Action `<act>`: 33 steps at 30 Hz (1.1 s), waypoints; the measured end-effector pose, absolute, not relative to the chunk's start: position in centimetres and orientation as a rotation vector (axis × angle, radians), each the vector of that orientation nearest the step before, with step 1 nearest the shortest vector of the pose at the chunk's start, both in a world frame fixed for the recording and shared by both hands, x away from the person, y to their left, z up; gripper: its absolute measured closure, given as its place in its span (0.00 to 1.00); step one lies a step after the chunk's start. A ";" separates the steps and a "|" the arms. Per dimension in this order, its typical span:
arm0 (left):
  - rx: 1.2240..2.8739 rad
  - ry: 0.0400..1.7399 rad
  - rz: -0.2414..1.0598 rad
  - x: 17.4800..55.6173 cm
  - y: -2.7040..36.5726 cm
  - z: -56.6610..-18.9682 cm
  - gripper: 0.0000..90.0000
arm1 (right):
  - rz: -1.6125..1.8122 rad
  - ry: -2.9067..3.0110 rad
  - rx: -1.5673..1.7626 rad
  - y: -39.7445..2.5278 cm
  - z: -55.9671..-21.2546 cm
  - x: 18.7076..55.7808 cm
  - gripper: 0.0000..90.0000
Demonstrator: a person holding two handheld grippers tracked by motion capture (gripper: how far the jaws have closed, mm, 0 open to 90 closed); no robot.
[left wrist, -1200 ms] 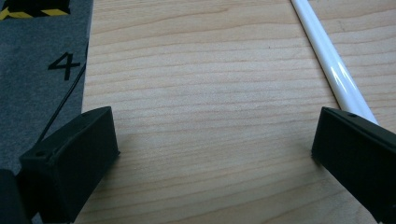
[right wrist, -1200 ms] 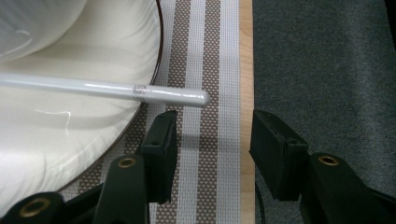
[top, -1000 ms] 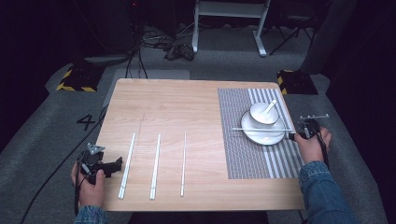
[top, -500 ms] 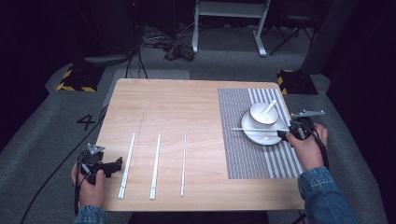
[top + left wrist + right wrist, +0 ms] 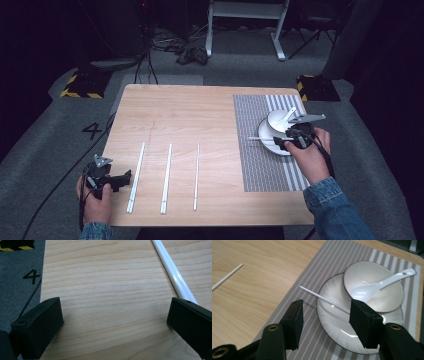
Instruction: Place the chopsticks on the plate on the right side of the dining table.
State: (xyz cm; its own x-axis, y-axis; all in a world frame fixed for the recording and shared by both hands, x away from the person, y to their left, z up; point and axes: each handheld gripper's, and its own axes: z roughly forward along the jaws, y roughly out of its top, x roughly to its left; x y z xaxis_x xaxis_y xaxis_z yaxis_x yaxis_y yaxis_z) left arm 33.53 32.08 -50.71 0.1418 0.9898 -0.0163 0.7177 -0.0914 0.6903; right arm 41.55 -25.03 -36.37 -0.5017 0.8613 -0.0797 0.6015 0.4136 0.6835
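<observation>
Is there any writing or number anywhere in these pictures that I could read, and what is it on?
"4": a black number on the grey floor left of the wooden table, seen in the high view and in the left gripper view.
The yellow and black striped blocks on the floor carry hazard stripes, no words.
No other text is readable.

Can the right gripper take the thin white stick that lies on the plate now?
Probably yes. The right gripper is open just above the stick, which lies bare across the plate rim.

Both tongs [image 5: 122,177] [image 5: 280,142] wide open
</observation>
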 end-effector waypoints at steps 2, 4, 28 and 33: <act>1.877 1.628 0.633 33.5 32.1 -50.7 0.00 | 0.842 2.268 1.226 -24.1 -36.3 41.6 0.50; 1.879 1.622 0.633 33.5 32.1 -50.7 0.00 | 0.858 2.280 1.202 -22.6 -36.4 41.5 0.49; 1.874 1.633 0.633 33.7 32.0 -50.7 0.00 | 1.026 2.427 1.059 -12.6 -38.8 40.3 0.41; 1.874 1.632 0.633 33.7 32.0 -50.7 0.00 | 1.032 2.472 0.999 -10.7 -39.7 40.0 0.41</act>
State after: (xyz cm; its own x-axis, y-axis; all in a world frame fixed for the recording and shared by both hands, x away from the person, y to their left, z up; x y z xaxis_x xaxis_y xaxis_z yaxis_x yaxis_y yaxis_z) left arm 33.74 32.03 -50.68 0.1436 0.9895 -0.0158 0.7201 -0.0935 0.6876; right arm 40.03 -10.65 -39.68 -0.7211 0.6928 0.0061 0.4916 0.5053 0.7092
